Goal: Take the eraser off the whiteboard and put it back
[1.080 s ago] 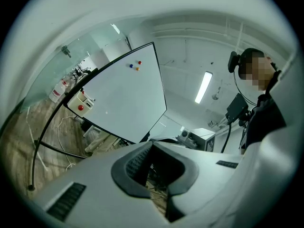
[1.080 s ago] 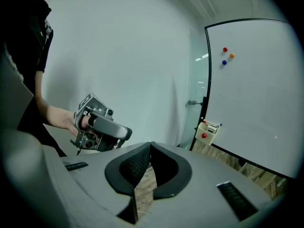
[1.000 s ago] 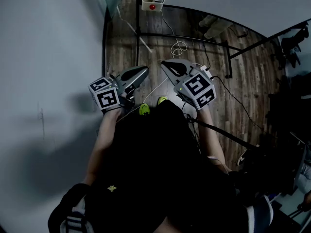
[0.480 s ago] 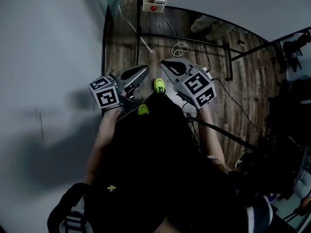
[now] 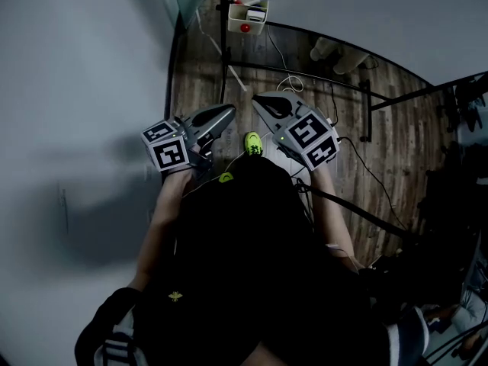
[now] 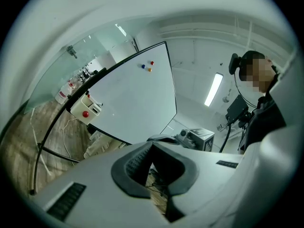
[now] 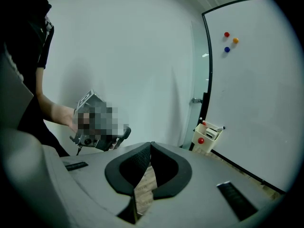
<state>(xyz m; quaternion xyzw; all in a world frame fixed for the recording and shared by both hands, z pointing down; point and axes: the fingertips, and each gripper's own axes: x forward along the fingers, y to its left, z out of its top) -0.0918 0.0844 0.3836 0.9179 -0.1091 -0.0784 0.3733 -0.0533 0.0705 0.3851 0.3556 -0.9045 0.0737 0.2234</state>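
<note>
The whiteboard (image 5: 366, 6) stands ahead on a black frame; it also shows in the left gripper view (image 6: 133, 99) and the right gripper view (image 7: 256, 103). A small white holder (image 5: 248, 14) with a red magnet hangs at its lower left corner (image 7: 207, 137) (image 6: 85, 109). A white block with a dark face in it looks like the eraser (image 7: 212, 133). My left gripper (image 5: 229, 113) and right gripper (image 5: 258, 99) are held side by side in front of me, well short of the board. Both are shut with nothing between the jaws.
A grey wall (image 5: 76, 90) runs along the left, with a glass panel (image 7: 200, 80) beside the board. The board's stand legs (image 5: 366, 109) and loose cables (image 5: 286, 78) lie on the wooden floor. Three coloured magnets (image 7: 228, 41) sit high on the board. My green shoe (image 5: 252, 143) shows below the grippers.
I have stepped forward: the board, holder and stand have slid nearer and lower in the head view. Both grippers keep their pose in front of me and stay shut.
</note>
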